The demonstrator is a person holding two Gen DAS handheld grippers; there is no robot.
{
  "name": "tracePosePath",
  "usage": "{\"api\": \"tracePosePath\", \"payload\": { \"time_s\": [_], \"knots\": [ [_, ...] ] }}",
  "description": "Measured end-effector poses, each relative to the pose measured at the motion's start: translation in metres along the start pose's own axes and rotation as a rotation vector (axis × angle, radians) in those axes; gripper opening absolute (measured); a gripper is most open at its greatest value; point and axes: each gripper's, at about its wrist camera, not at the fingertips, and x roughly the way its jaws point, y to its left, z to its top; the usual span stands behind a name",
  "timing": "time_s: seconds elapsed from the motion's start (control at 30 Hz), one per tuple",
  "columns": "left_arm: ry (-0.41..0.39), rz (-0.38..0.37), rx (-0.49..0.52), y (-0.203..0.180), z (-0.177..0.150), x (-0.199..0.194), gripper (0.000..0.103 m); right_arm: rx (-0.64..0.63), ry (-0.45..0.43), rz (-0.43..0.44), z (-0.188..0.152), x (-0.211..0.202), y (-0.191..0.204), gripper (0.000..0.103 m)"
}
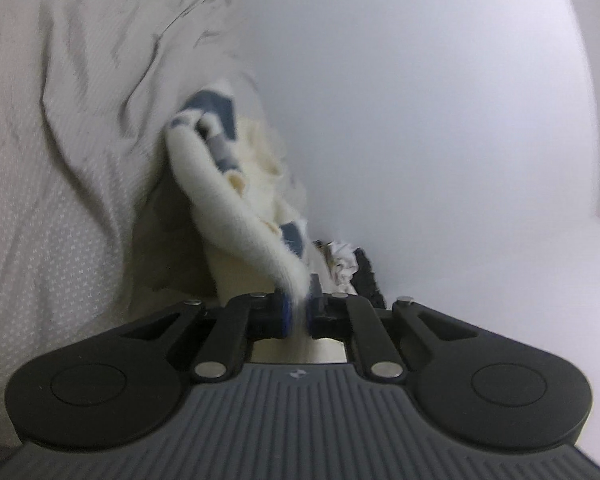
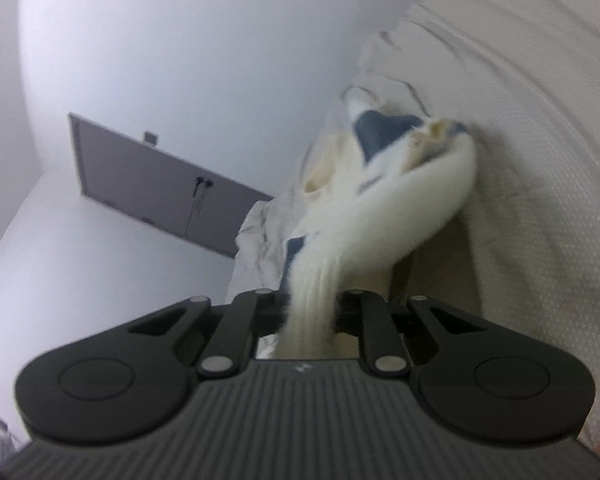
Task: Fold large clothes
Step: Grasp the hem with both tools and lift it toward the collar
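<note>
A fluffy cream garment with blue patches hangs stretched between both grippers, lifted off the bed. My left gripper is shut on its cream edge, the cloth pinched between the blue pads. In the right wrist view the same garment runs from a bunched blue and cream part down into my right gripper, which is shut on a gathered cream strip. Both views are blurred by motion.
A wrinkled white dotted bed sheet fills the left of the left wrist view and shows at the right of the right wrist view. A plain white wall lies behind. A grey panel hangs on the wall.
</note>
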Motion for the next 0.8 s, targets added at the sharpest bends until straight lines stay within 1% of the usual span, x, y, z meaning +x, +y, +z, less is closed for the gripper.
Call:
{"api": "tracePosePath", "payload": {
  "time_s": [0.07,0.13,0.3,0.47,0.67,0.73,0.8],
  "knots": [
    [-0.004,-0.031,0.014,-0.008,-0.003,-0.014,0.008,-0.011,0.003,0.034,-0.001,-0.011,0.008,0.016],
    [-0.004,-0.041,0.035,-0.017,-0.005,-0.025,0.008,-0.021,0.003,0.060,0.000,-0.022,0.015,0.016],
    [-0.007,-0.064,0.072,-0.043,-0.013,-0.059,0.008,-0.065,0.016,0.096,0.000,-0.045,0.042,0.016],
    [-0.008,-0.099,0.117,-0.071,-0.028,-0.093,0.008,-0.120,0.024,0.134,-0.003,-0.079,0.065,0.016],
    [-0.023,-0.134,0.154,-0.091,-0.058,-0.143,0.008,-0.196,0.055,0.152,-0.017,-0.128,0.089,0.016],
    [-0.028,-0.141,0.154,-0.093,-0.065,-0.153,0.008,-0.210,0.060,0.148,-0.023,-0.139,0.092,0.016],
    [-0.030,-0.137,0.149,-0.093,-0.067,-0.152,0.008,-0.207,0.067,0.132,-0.026,-0.142,0.089,0.016]
  ]
}}
